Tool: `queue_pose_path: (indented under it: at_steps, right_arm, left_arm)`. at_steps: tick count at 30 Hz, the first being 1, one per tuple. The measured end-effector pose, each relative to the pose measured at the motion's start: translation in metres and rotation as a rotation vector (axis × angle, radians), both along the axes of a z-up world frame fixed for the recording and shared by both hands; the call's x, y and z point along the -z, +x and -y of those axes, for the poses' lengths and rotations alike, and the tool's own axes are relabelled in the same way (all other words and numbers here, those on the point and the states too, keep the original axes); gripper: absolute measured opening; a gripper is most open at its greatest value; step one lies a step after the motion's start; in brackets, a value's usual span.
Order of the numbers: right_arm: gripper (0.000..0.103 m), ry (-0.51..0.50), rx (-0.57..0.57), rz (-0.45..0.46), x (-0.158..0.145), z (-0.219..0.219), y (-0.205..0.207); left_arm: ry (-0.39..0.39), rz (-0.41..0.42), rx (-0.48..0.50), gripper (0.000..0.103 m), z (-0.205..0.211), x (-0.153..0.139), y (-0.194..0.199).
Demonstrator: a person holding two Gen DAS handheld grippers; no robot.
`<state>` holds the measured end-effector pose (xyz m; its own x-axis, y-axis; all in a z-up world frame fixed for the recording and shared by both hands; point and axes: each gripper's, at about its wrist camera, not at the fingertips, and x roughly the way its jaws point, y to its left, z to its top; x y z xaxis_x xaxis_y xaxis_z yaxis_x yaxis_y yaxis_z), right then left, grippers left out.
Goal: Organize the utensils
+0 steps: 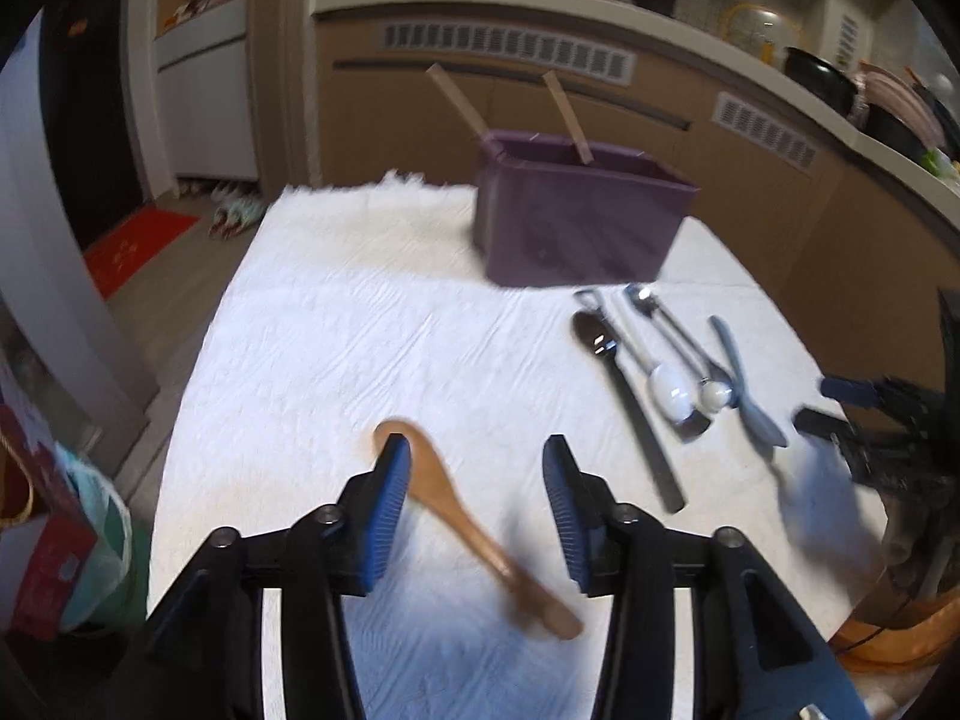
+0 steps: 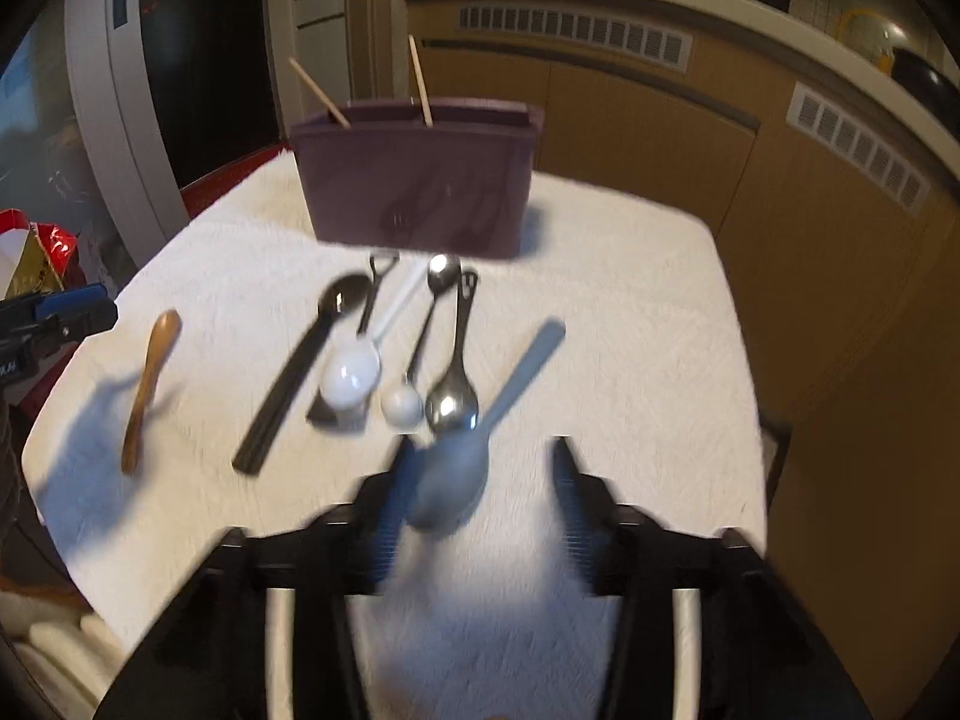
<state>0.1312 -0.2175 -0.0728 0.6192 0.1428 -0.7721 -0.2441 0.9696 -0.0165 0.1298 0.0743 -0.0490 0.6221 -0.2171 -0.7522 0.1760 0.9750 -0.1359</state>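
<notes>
A purple utensil holder (image 1: 576, 210) (image 2: 420, 180) stands at the far side of the white cloth, with two wooden sticks (image 1: 567, 114) leaning in it. My left gripper (image 1: 477, 468) is open above a wooden spoon (image 1: 474, 525) that lies between its fingers. My right gripper (image 2: 480, 480) is open over a grey-blue spoon (image 2: 462, 474) lying by its left finger. A black spoon (image 2: 300, 372), a white spoon (image 2: 360, 366), a small white-headed spoon (image 2: 402, 402) and a metal spoon (image 2: 453, 396) lie in a row in front of the holder.
The white cloth (image 1: 360, 330) covers the table. Brown cabinets (image 2: 660, 120) run behind it. A red bag (image 1: 42, 540) sits off the table's left edge. The right gripper shows at the right edge of the left wrist view (image 1: 852, 402).
</notes>
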Motion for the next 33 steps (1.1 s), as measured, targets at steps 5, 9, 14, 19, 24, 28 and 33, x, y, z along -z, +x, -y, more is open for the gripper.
queue_pose_path:
  at_steps: [5, 9, 14, 19, 24, 28, 33]
  right_arm:
    - [0.074, 0.033, 0.042, -0.048, 0.029, 0.005, -0.004]
    - [0.075, 0.048, 0.061, -0.078, 0.044, 0.002, 0.001]
    - [0.087, 0.035, 0.054, -0.070, 0.047, -0.002, 0.000]
    - [0.101, 0.118, 0.062, -0.093, 0.048, 0.008, 0.005]
    - [0.103, 0.163, 0.083, -0.105, 0.049, 0.010, 0.007]
    - [0.103, 0.144, 0.085, -0.136, 0.050, 0.006, 0.012]
    - [0.100, 0.110, 0.058, -0.108, 0.050, -0.001, 0.005]
  left_arm:
    - [-0.094, -0.146, -0.089, 0.045, -0.021, 0.027, 0.020]
    - [-0.044, -0.191, -0.148, 0.045, -0.015, 0.041, 0.038]
    - [0.049, -0.178, -0.173, 0.045, -0.001, 0.048, 0.051]
    - [0.107, -0.126, -0.141, 0.038, 0.015, 0.049, 0.055]
    - [0.057, -0.117, -0.073, 0.027, 0.023, 0.047, 0.050]
    - [0.029, -0.105, -0.058, 0.027, 0.021, 0.046, 0.045]
    - [0.021, -0.021, -0.053, 0.027, 0.021, 0.022, 0.031]
